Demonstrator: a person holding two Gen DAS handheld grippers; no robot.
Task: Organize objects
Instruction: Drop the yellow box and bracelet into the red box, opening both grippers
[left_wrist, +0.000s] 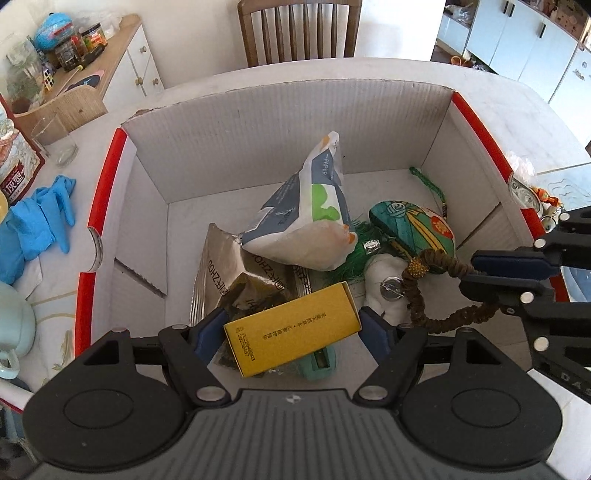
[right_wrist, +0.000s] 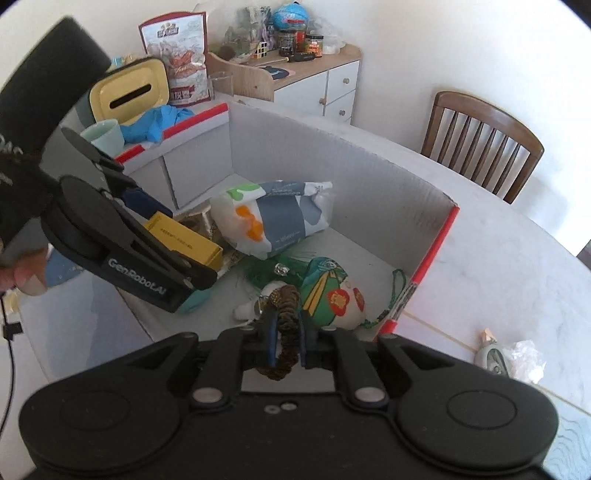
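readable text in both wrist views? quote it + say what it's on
"PAPER": on the white, grey and green tissue pack in the cardboard box.
"GenRobot.AI": on the left gripper body, right wrist view.
"RZHOU", partial: on the silver foil pouch.
Yellow box: Chinese print and a code line, too small to read.
Red snack bag: Chinese characters, too blurred.

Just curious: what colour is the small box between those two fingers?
Yellow box, with dark print; clearest in the left wrist view.

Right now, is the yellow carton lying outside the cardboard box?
No, the yellow carton sits inside the cardboard box, between the left hand-held gripper's fingers.
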